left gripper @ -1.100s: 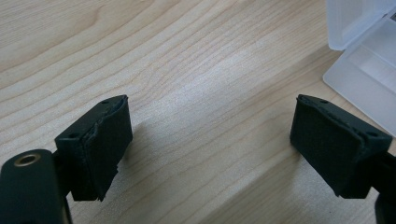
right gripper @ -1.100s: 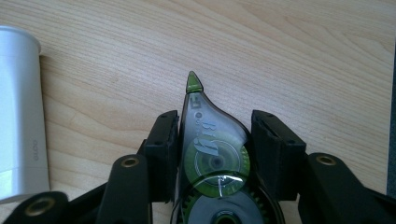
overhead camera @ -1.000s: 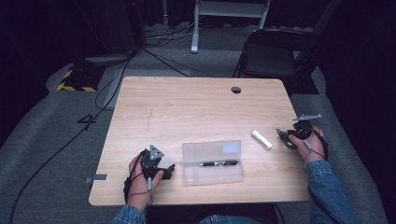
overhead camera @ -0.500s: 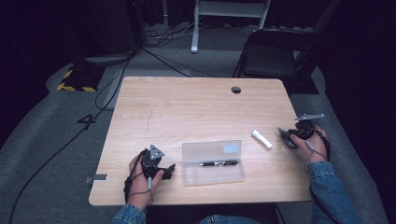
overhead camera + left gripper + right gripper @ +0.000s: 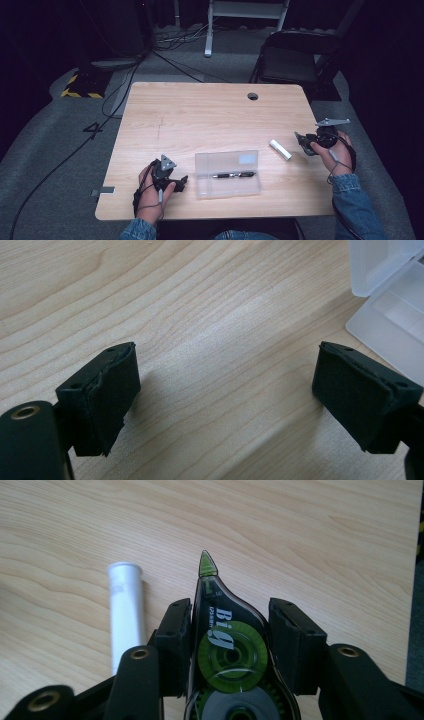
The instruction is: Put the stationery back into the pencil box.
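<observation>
Dark floor and trailing cables surround a pale wooden table [image 5: 210,115], and near its front edge lies a clear plastic case [image 5: 228,173], lid open, with a black pen [image 5: 233,175] inside; take that case as the landmark. Well to the right of the case, the right gripper [image 5: 229,625] is clamped on a green correction-tape dispenser [image 5: 227,645], one jaw on each flat side. The dispenser's long axis runs along the jaws, its pointed green tip leading away from the hand over bare wood; from above it seems aimed back toward the case. A white tube [image 5: 125,612] lies on the table just beside the left jaw, between the dispenser and the case, roughly parallel to the dispenser in the right gripper view. The left gripper [image 5: 225,395] rests just left of the case, jaws spread wide with nothing between them. The hold looks to sit on the smooth, curved body, so I judge a quick swing could let the dispenser twist or slide out nose-first. A low path toward the case might also nudge the tube and set it rolling, or catch the case wall.
</observation>
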